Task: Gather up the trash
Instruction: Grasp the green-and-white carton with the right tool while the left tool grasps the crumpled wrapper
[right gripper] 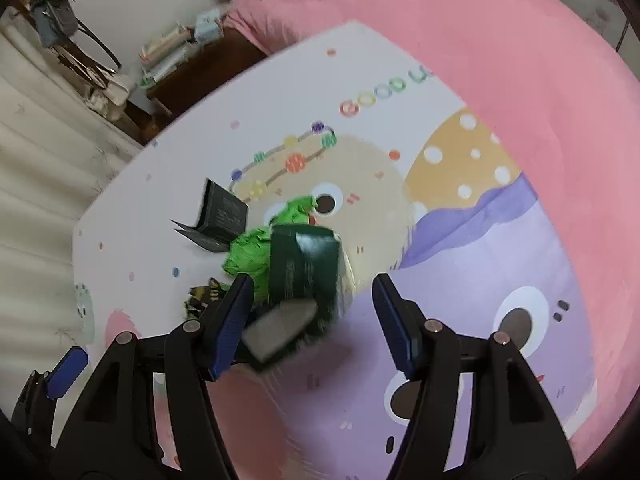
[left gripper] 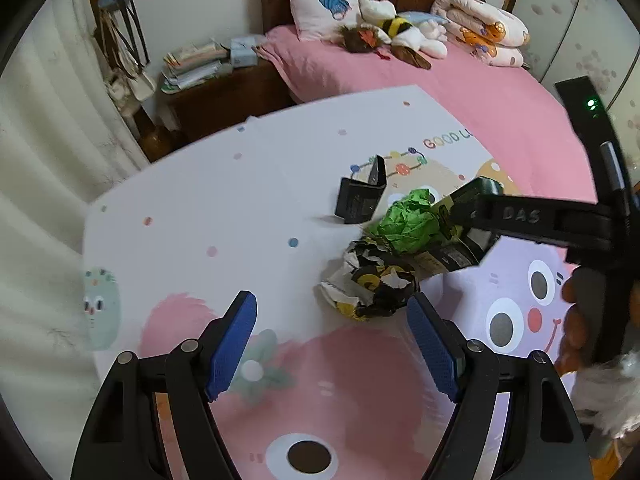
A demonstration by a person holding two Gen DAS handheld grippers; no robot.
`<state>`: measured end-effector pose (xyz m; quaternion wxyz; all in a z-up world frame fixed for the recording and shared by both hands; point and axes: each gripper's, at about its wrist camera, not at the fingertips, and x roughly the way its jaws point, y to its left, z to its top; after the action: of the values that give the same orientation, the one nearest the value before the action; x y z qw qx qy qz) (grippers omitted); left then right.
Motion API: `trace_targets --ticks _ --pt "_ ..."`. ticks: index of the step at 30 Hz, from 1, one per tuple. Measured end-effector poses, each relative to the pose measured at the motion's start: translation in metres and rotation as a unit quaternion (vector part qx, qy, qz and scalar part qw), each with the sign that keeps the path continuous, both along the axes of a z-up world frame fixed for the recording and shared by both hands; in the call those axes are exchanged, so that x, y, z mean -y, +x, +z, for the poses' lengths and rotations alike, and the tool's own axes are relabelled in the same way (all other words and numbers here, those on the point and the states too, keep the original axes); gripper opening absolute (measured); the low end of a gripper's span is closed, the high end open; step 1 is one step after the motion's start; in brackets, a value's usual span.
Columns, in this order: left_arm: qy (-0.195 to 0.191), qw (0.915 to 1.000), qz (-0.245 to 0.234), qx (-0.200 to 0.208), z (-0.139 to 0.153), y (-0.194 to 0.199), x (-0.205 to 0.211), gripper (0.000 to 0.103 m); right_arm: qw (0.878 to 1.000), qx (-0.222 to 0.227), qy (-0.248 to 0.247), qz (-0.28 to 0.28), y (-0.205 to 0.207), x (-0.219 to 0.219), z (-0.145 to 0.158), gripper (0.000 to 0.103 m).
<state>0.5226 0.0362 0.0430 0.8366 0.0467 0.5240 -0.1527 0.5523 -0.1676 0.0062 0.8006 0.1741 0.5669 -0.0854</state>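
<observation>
Trash lies together on a cartoon-printed mat (left gripper: 224, 200). A crumpled black, yellow and white paper (left gripper: 368, 284) sits just ahead of my left gripper (left gripper: 331, 298), close to its right fingertip; the jaws are open and hold nothing. Behind it are a crumpled green paper (left gripper: 408, 220) and a small open black box (left gripper: 360, 196). My right gripper (right gripper: 313, 280) is open around a dark green box (right gripper: 304, 264), which is blurred and touches only the left pad. In the left wrist view one right finger (left gripper: 520, 216) reaches over that green box (left gripper: 460, 248).
The mat lies on a pink bed (left gripper: 500, 92) with a pillow (left gripper: 320, 4), plush toys (left gripper: 400, 28) and a folded quilt (left gripper: 484, 28) at the headboard. A wooden nightstand (left gripper: 208, 92) stacked with papers and a curtain (left gripper: 36, 152) stand to the left.
</observation>
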Motion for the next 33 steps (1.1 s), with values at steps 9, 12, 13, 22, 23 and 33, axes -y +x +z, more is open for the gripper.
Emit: trace_targets --ticks 9,12,13,22,23,33 --pt "-0.024 0.9987 -0.019 -0.04 -0.033 0.014 0.028 0.08 1.0 -0.023 0.009 -0.01 -0.026 0.012 -0.026 0.033" --pt "-0.021 0.9978 -0.02 -0.059 -0.049 0.025 0.038 0.08 0.999 -0.028 0.015 -0.009 -0.043 0.017 -0.029 0.032" --pt "-0.02 0.9975 -0.02 -0.065 -0.054 0.028 0.041 0.08 0.999 -0.028 0.014 -0.008 -0.047 0.019 -0.027 0.03" --pt "-0.014 0.993 -0.012 -0.116 -0.098 0.056 0.057 0.077 0.999 -0.023 0.038 -0.011 -0.091 0.025 -0.025 0.03" --pt "-0.021 0.9925 -0.01 -0.12 -0.101 0.058 0.058 0.074 0.999 -0.023 0.041 -0.011 -0.095 0.025 -0.025 0.03" --pt "-0.041 0.9936 0.0 -0.106 -0.093 0.034 0.052 0.042 0.998 -0.016 0.06 -0.007 -0.131 0.031 -0.02 0.03"
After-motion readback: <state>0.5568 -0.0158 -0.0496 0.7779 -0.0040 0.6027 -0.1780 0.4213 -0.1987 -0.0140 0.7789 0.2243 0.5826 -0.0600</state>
